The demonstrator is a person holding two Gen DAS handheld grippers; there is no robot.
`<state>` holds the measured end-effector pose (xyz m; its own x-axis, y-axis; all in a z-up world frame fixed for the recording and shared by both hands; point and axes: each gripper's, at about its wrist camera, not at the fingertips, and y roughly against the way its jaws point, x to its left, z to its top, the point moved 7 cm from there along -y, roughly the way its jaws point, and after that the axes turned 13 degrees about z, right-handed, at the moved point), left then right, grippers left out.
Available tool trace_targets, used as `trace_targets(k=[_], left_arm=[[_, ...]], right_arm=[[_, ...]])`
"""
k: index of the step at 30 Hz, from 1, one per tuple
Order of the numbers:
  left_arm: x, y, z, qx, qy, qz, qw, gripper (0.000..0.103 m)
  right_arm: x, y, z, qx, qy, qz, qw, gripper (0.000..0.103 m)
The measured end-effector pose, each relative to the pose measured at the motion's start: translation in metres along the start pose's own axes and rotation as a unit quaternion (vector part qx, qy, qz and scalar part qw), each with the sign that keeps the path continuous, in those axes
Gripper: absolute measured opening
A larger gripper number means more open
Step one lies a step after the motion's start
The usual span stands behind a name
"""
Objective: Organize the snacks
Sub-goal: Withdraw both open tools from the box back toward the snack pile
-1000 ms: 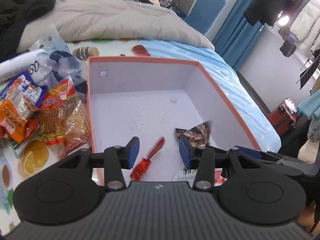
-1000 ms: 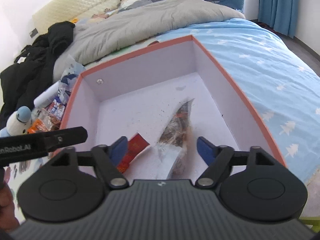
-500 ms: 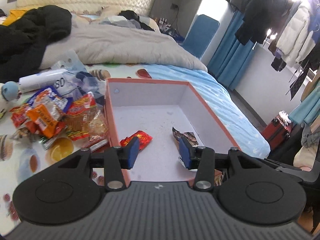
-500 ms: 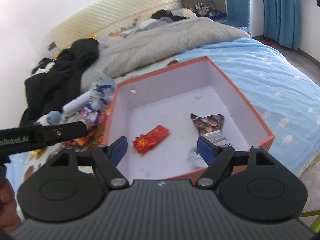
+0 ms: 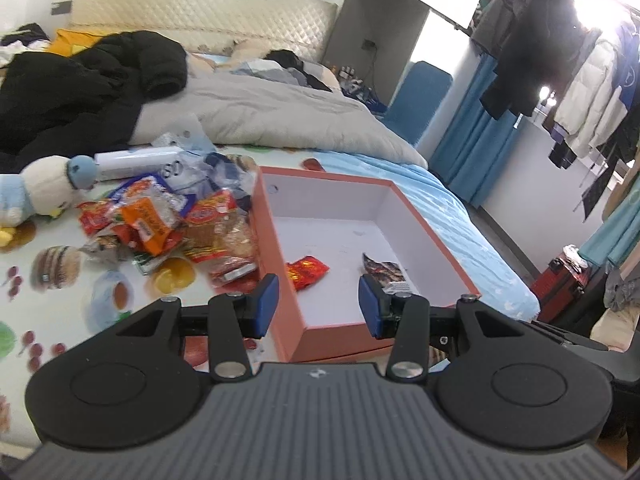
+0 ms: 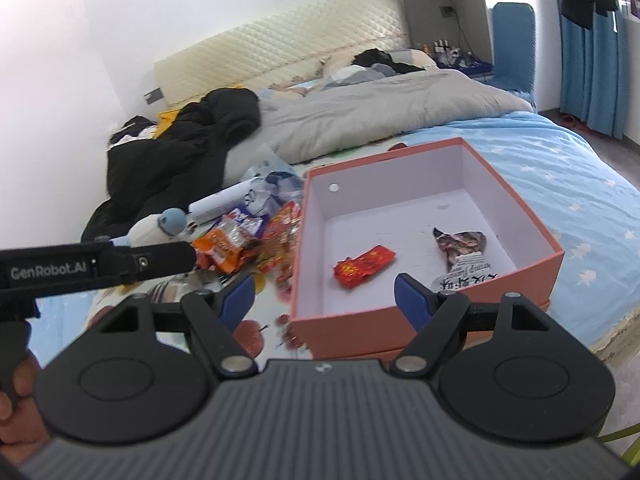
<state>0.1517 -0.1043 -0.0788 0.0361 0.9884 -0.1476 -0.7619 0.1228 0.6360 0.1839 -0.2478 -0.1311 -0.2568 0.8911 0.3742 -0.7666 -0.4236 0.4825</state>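
An orange box with a white inside (image 5: 276,240) (image 6: 532,220) sits on the bed. In it lie a red snack packet (image 5: 306,272) (image 6: 364,266) and a dark patterned packet (image 5: 384,272) (image 6: 460,246). A pile of snack packets (image 5: 160,228) (image 6: 240,240) lies left of the box. My left gripper (image 5: 318,306) is open and empty, held back above the box's near edge. My right gripper (image 6: 326,298) is open and empty, also drawn back from the box's near edge.
A plush toy (image 5: 36,192) and a white tube (image 5: 136,160) lie beside the pile. A grey quilt (image 5: 260,116) and black jacket (image 5: 80,80) lie behind. A red suitcase (image 5: 564,284) stands on the floor at right. The left gripper's body (image 6: 80,268) crosses the right wrist view.
Both grippers have pulled back and up out of the box, leaving the red packet and the dark packet lying inside. Both stay open.
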Motion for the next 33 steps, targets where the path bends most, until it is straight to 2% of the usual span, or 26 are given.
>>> trace_targets(k=[9, 17, 24, 33], left_arm=[[0.040, 0.046, -0.017, -0.021, 0.013, 0.043, 0.9987, 0.050], [0.072, 0.071, -0.053, -0.009, 0.046, 0.069, 0.9965, 0.050], [0.085, 0.076, -0.068, -0.003, 0.053, 0.082, 0.9952, 0.050], [0.090, 0.058, -0.069, 0.011, 0.054, 0.081, 0.9951, 0.050]], right_arm=[[0.036, 0.006, -0.016, -0.008, 0.028, 0.037, 0.999, 0.079], [0.065, 0.005, -0.045, 0.009, 0.069, 0.062, 0.996, 0.079], [0.078, 0.006, -0.061, 0.023, 0.084, 0.071, 0.994, 0.078], [0.079, 0.000, -0.066, 0.021, 0.083, 0.067, 0.994, 0.078]])
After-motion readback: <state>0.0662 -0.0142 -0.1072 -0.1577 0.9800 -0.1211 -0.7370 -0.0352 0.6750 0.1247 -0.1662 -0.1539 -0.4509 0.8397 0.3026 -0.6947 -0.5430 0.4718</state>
